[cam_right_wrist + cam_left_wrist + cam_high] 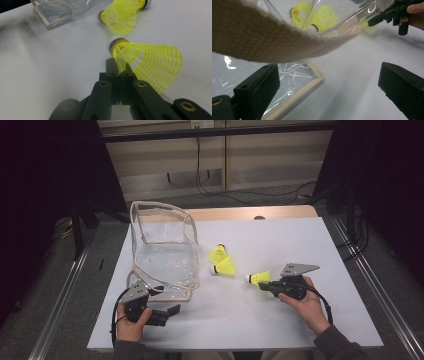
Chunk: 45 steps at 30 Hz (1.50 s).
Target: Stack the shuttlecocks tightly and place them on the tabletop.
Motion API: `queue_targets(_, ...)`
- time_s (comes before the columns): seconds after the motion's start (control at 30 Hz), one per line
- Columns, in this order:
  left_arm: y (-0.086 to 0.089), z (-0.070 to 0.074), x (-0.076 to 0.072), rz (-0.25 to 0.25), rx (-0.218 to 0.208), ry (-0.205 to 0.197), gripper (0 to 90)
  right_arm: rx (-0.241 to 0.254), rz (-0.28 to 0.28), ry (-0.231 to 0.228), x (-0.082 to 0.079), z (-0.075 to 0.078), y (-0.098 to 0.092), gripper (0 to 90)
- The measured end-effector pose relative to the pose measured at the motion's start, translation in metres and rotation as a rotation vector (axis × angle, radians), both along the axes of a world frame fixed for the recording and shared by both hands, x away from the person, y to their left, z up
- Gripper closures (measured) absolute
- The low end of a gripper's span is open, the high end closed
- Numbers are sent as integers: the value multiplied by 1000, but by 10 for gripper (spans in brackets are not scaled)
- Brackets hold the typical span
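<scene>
Gripping the yellow mesh skirt of a shuttlecock (pixel 147 63), the right gripper (pixel 120 67) has its two black jaws pressed together on the plastic lattice, with the white cork end pointing away from the hand. In the high view the same held shuttlecock (pixel 259 278) sits low over the white table (pixel 300 240), just ahead of the right gripper (pixel 267 286), which the person's right hand (pixel 307 307) carries with the grey three-cornered plate on top.

The left gripper (pixel 170 311) rests near the table's front left corner, held by the left hand (pixel 131 322). Its jaws stand wide apart, with bare tabletop between them in the left gripper view; the left jaw lies just beside the cream-trimmed edge of a clear plastic bag (pixel 294 82), and a woven cream strap (pixel 262 42) of the bag hangs across the top of that view.

The clear plastic bag (pixel 162 250) stands open on the left half of the table, its rim edged in cream webbing, its near corner close to the left gripper.

Two more yellow shuttlecocks (pixel 222 260) lie on the table between the bag and the right gripper, touching or nearly touching each other, and apart from the held one. In the right gripper view the nearer loose shuttlecock (pixel 118 17) lies beyond the held one, with the bag's corner (pixel 60 12) farther off to the left.
</scene>
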<state>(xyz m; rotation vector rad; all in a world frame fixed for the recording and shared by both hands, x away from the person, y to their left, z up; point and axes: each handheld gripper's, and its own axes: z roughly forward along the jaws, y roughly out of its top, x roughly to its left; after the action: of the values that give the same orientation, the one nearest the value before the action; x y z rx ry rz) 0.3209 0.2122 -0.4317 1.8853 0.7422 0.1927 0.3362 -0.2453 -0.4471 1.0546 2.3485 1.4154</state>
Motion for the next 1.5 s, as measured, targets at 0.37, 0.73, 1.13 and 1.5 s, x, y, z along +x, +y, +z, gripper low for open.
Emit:
queue_targets(0.37,-1,1,1,-3,-1,4,37,2,-18,-18,9,6,-5,892)
queue_targets(0.73,-1,0,1,-5,2,9,36,2,-16,-21,16,8,-2,893)
queue_targets(1.13,-2,0,2,4,-5,11,30,3,-10,-11,18,7,-1,893)
queue_targets(1.5,-3,0,2,4,-5,9,28,-5,-6,-13,21,7,1,893)
